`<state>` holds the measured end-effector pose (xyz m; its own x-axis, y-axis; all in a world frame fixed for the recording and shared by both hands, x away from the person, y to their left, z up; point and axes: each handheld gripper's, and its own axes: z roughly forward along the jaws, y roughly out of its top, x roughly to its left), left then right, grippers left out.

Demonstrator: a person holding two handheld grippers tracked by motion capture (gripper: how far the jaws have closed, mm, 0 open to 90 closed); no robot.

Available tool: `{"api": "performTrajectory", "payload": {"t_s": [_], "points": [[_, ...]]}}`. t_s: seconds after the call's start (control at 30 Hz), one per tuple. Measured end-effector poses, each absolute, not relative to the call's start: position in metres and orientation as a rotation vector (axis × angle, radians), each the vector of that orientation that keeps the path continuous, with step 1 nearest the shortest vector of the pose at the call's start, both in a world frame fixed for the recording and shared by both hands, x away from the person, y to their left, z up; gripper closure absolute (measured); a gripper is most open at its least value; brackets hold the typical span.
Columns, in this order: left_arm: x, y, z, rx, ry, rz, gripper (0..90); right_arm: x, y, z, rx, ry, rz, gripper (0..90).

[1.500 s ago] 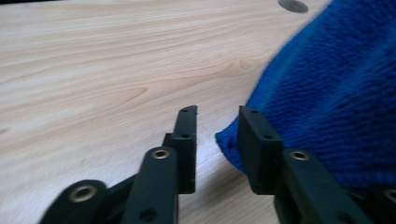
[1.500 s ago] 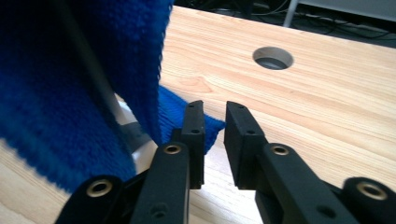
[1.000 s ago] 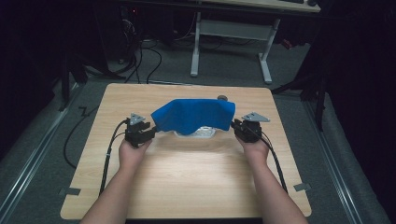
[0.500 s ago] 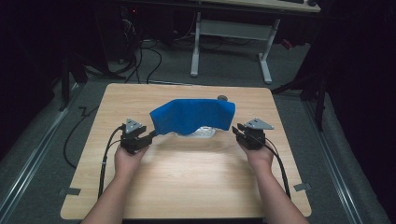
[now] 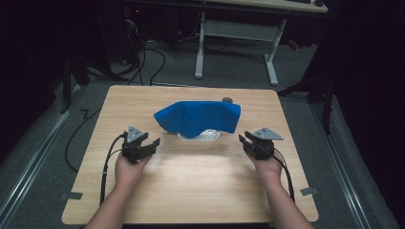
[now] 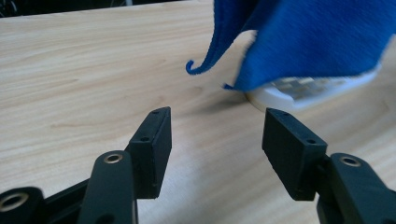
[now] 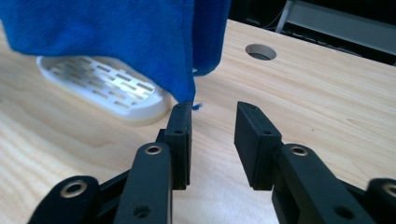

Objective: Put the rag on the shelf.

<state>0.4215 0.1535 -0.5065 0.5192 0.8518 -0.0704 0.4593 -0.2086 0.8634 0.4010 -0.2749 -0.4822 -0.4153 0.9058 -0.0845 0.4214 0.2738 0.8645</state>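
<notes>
A blue cloth (image 5: pixel 198 118) is lying draped over a white slotted tray (image 5: pixel 199 136) near the middle of the light wooden surface (image 5: pixel 191 181), covering most of the tray and leaving its near rim showing below the cloth's front edge. The cloth is standing up a little in the middle, so it is hanging like a low tent, with its corners drooping toward the surface on both sides.

The left gripper (image 5: pixel 154 143) is being held just above the surface to the left of the cloth, apart from it. Its jaws have just been opening and are now standing wide, with nothing between them. In the left gripper view the gripper (image 6: pixel 216 133) is looking at a curled corner of the cloth (image 6: pixel 303 37) hanging ahead of it, with bare wood showing in the gap between the jaws and the tray (image 6: pixel 308 91) peeking out beyond.

The right gripper (image 5: pixel 244 139) is being held to the right of the cloth, close to its right edge. Its jaws have also just been opening and are now parted by a moderate gap, gripping nothing. In the right gripper view the gripper (image 7: pixel 212 121) is sitting just under the lowest corner of the cloth (image 7: pixel 116 32), which is hanging down to the tip of one jaw; whether it is touching that tip cannot be told. The slotted tray (image 7: pixel 102 88) is lying beside it, and a round hole (image 7: pixel 260 52) in the surface is showing farther off.
</notes>
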Motion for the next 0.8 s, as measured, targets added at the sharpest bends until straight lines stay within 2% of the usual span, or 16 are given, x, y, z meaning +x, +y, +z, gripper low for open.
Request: {"api": "performTrajectory", "payload": {"t_s": [0.33, 0.47, 0.53, 0.67, 0.8], "points": [[0.364, 0.150, -0.508, 1.895, 1.047, 0.507, 40.6, 0.355, -0.269, -0.482, 1.147, 1.960, 1.115, 57.4], [0.325, 0.146, -0.516, 1.900, 1.032, 0.445, 40.1, 0.329, -0.266, -0.489, 1.155, 1.976, 1.133, 48.4], [0.308, 0.141, -0.521, 1.955, 1.027, 0.404, 39.9, 0.309, -0.267, -0.498, 1.175, 1.975, 1.141, 46.8], [0.297, 0.131, -0.523, 2.014, 0.961, 0.431, 39.6, 0.288, -0.260, -0.510, 1.151, 2.062, 1.058, 44.2], [0.304, 0.127, -0.526, 2.039, 0.959, 0.415, 38.8, 0.289, -0.251, -0.513, 1.099, 2.094, 1.024, 43.1]]}}
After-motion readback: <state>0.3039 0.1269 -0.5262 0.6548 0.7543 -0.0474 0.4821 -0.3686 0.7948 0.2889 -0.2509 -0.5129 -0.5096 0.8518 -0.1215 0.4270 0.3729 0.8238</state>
